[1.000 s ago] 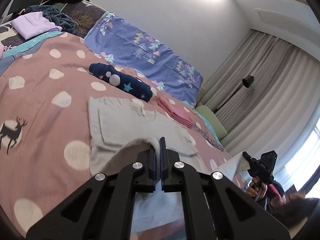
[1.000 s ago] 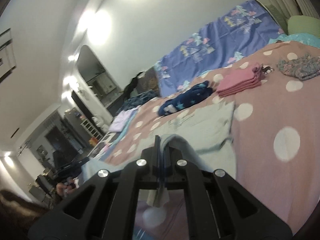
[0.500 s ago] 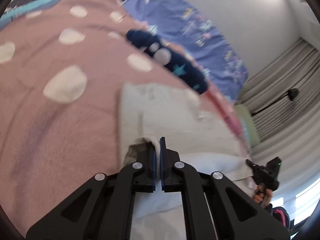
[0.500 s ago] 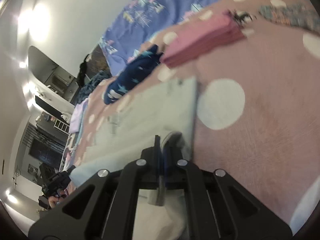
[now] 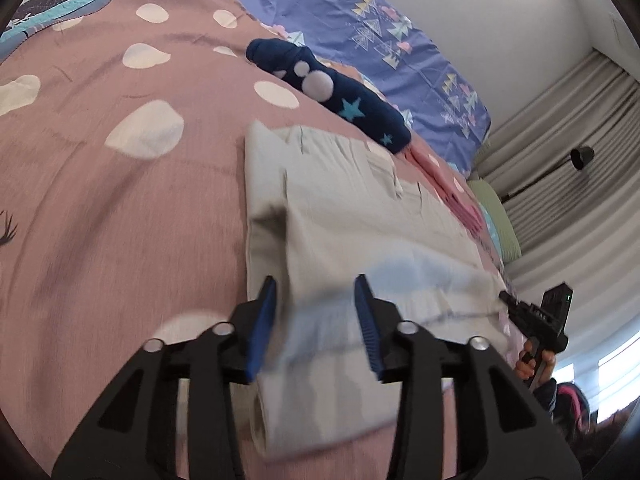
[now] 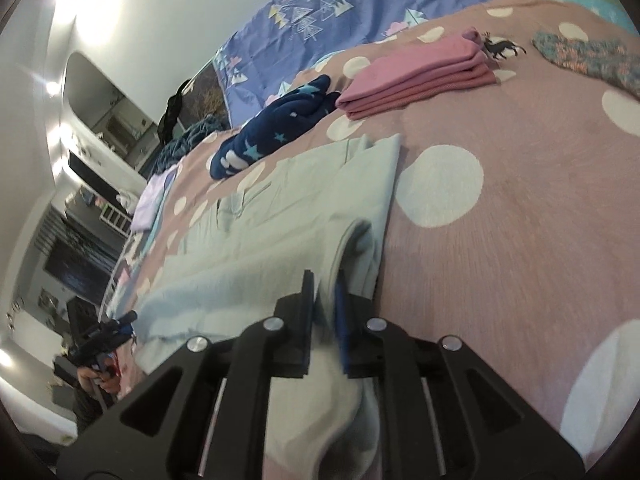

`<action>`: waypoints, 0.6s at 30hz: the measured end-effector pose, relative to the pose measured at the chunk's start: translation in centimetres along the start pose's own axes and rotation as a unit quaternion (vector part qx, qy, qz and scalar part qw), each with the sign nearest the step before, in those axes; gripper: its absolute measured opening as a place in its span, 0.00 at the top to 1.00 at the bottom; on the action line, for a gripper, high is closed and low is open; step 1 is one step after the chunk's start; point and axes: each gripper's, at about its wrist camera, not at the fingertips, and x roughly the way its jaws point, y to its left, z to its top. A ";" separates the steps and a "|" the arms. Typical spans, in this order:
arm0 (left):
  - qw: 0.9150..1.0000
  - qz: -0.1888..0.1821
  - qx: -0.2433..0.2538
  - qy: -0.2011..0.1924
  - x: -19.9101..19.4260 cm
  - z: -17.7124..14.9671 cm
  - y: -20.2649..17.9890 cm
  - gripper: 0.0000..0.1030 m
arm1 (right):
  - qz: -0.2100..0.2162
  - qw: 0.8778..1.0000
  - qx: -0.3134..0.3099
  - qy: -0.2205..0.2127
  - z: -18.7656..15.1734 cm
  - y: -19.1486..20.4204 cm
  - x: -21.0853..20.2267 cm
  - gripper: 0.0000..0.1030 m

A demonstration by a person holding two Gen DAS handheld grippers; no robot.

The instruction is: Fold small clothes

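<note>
A pale grey-green garment (image 5: 360,216) lies on the pink polka-dot bedspread (image 5: 100,200), its near edge folded over the rest. My left gripper (image 5: 316,316) is open just above the folded edge, holding nothing. In the right wrist view the same garment (image 6: 288,216) lies flat. My right gripper (image 6: 324,300) has its jaws slightly apart, with the folded cloth edge between them; the grip looks released. Each view shows the other gripper at the fold's far end, the right gripper (image 5: 536,316) in the left wrist view and the left gripper (image 6: 108,332) in the right wrist view.
A navy star-patterned garment (image 5: 332,92) lies beyond the grey one, also in the right wrist view (image 6: 272,132). A folded pink stack (image 6: 420,76) and a knitted multicolour piece (image 6: 588,56) lie further off. A purple patterned pillow (image 5: 372,44) backs the bed.
Both grippers carried the garment's near edge forward and down onto the rest of it, then opened; the left jaws now stand wide, the right only slightly apart.
</note>
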 end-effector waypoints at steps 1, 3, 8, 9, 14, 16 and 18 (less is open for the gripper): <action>1.000 0.000 0.006 0.005 -0.1 -0.4 -0.2 0.59 | -0.005 1.000 -0.006 0.002 -0.2 0.2 -0.1 0.88; 1.000 0.007 0.020 0.010 0.0 -0.9 -0.4 0.63 | -0.016 1.000 -0.018 0.008 -0.4 0.5 0.0 0.93; 1.000 -0.001 0.022 0.005 -0.2 0.0 -0.9 0.96 | -0.021 0.999 -0.035 -0.005 0.2 1.6 0.1 0.95; 1.000 -0.010 0.021 -0.001 -0.4 0.3 -1.1 0.96 | -0.017 0.999 -0.034 -0.009 0.6 1.6 0.0 0.95; 0.997 -0.019 0.044 -0.056 -1.2 5.3 -3.1 0.96 | -0.004 0.998 -0.031 -0.049 5.3 2.1 -0.8 0.95; 0.996 -0.003 0.040 -0.080 -0.3 8.1 -3.2 0.95 | -0.003 0.999 -0.013 -0.052 8.0 1.7 0.4 0.90; 0.994 0.020 0.036 -0.097 1.3 10.4 -2.5 0.92 | -0.043 0.998 0.018 -0.042 10.3 0.5 2.4 0.72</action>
